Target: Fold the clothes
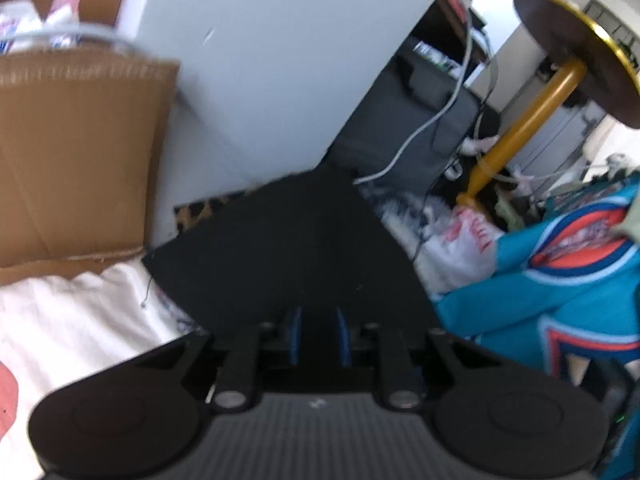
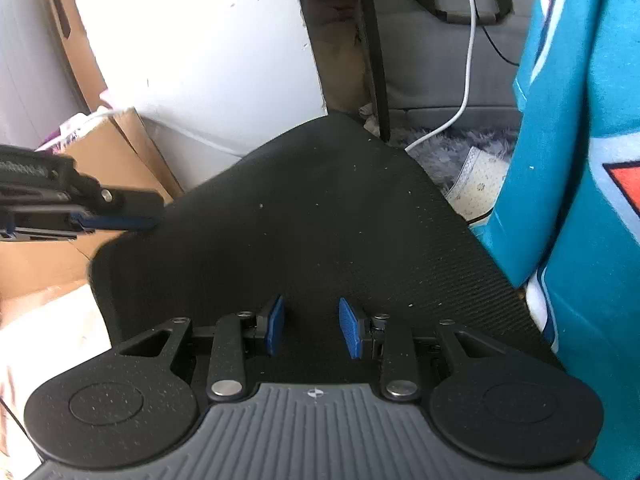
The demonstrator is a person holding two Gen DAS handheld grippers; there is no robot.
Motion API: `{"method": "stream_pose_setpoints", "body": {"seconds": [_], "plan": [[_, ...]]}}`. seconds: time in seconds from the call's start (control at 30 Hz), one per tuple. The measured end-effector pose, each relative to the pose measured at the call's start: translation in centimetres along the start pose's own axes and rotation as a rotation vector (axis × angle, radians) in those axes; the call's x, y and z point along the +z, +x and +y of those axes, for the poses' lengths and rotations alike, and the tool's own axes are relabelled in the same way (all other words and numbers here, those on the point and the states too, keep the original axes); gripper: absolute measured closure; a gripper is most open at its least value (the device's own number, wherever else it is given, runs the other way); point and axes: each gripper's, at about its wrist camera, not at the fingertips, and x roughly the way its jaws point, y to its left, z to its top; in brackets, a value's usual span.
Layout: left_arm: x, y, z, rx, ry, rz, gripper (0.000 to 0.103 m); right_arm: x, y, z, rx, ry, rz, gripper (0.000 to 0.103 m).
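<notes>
The black garment (image 2: 320, 216) is pinched at its corner by the nearly shut left gripper (image 2: 140, 222) (blue pads, pretty blurry), while it's spread just ahead of the half-open right gripper (image 2: 312, 328), nothing visibly gripped there.

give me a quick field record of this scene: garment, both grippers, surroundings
garment: black cloth, spread out ahead of both grippers
left hand-held gripper: shut on the black cloth's left edge
right hand-held gripper: part open, cloth between its pads, grip unclear
other clothing: teal jersey on the right
surroundings: cardboard box, white cable, grey bag
</notes>
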Motion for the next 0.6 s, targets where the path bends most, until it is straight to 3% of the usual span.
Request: {"method": "stream_pose_setpoints", "body": {"seconds": [0.13,0.3,0.47,0.6], "plan": [[-1.0,0.6,1.1,0.025,0.024,0.009,0.101,-0.3,0.2,-0.8,-0.003,0.010,0.013,0.065],[-1.2,0.7,1.2,0.032,0.096,0.018,0.100,-0.6,0.1,-1.9,-0.038,-0.002,0.030,0.066],[-0.5,-1.6,-0.9,0.104,0.170,0.005,0.100,-0.7,-0.6,-2.4,-0.078,-0.018,0.032,0.065],[-0.4,-2.4,-1.9,0.108,0.160,0.004,0.092,-0.6,-2.3,-3.1,-0.092,-0.026,-0.007,0.065]]}}
